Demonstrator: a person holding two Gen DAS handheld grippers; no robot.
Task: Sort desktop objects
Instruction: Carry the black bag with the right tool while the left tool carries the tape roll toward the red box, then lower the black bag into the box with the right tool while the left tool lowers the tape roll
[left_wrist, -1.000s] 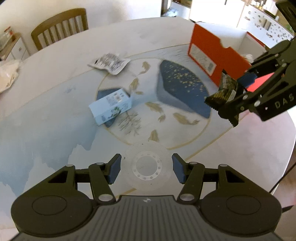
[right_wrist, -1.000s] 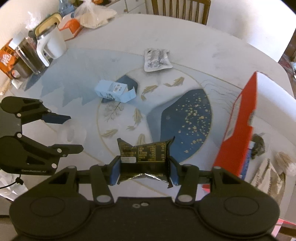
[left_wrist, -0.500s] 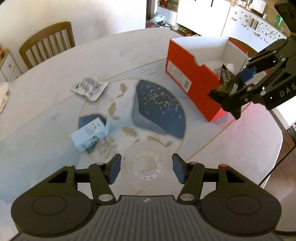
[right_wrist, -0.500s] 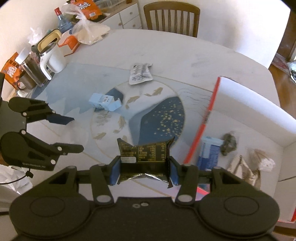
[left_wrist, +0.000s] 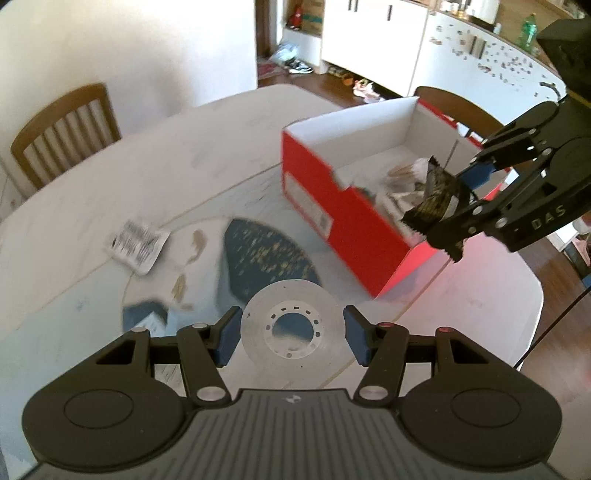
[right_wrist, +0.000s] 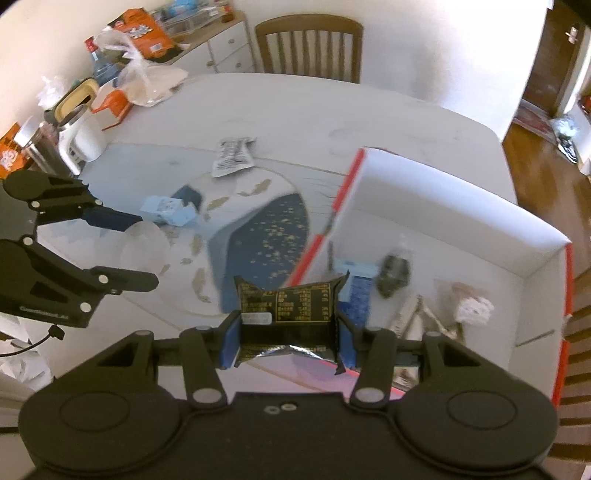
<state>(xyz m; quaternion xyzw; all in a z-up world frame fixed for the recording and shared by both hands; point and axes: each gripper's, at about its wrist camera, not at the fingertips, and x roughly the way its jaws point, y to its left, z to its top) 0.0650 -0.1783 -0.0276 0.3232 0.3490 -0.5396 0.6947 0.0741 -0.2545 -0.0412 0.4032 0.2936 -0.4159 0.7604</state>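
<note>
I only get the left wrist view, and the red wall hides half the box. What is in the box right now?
Observer: The right wrist view shows the red box holding a blue packet, a dark green item and crumpled pale wrappers.
Operator: Is the dark packet over the opening?
Observer: The right gripper is shut on the dark packet, which appears roughly astride the box's red wall; I cannot tell its height.
Operator: Anything on the table hidden by my own fingers?
Observer: A light blue carton lies just beyond the left gripper, which holds the clear disc.
</note>
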